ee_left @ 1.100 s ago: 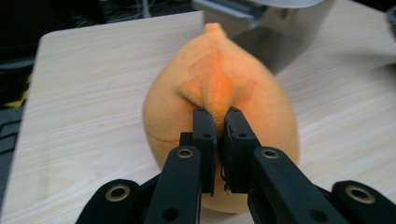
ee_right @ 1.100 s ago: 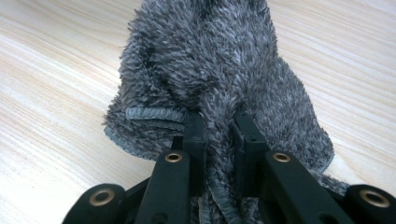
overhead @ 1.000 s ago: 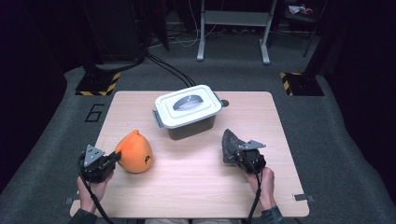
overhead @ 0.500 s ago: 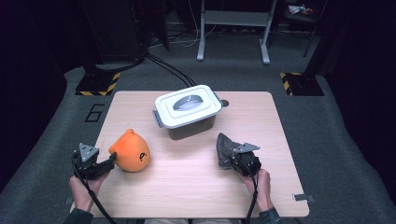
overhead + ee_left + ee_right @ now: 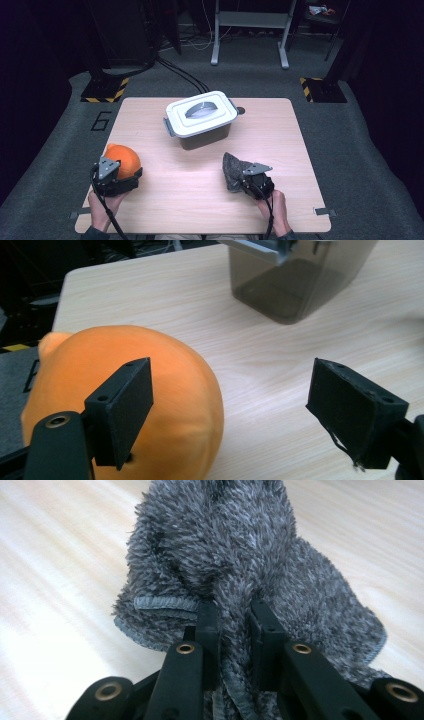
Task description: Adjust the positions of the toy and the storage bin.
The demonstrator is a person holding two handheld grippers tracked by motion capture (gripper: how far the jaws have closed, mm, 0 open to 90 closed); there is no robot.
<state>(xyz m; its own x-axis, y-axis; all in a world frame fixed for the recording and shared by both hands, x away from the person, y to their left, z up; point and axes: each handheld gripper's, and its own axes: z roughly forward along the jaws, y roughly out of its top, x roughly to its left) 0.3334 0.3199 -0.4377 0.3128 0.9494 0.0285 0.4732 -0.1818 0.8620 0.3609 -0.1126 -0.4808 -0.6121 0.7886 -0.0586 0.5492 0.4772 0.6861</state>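
An orange round plush [image 5: 123,158] lies near the table's front left corner. My left gripper [image 5: 120,176] stands open right behind it. In the left gripper view the plush [image 5: 165,390] bulges behind the left jaw, and bare wood shows between the two wide-spread jaws of the left gripper [image 5: 232,395]. A grey fuzzy cloth [image 5: 231,167] lies at the front right. My right gripper [image 5: 246,180] is shut on its near edge. The right gripper view shows the cloth [image 5: 225,545] bunched up, its pile pinched between the tips of the right gripper [image 5: 235,615].
A dark box with a white lid and grey handle [image 5: 201,114] stands at the middle back of the wooden table [image 5: 300,150]; its smoky wall [image 5: 295,285] shows ahead of the left gripper. Dark carpet and stands surround the table.
The orange plush has shifted left and now sits right against the left gripper. The right gripper has drawn the grey cloth a little left and toward the front edge.
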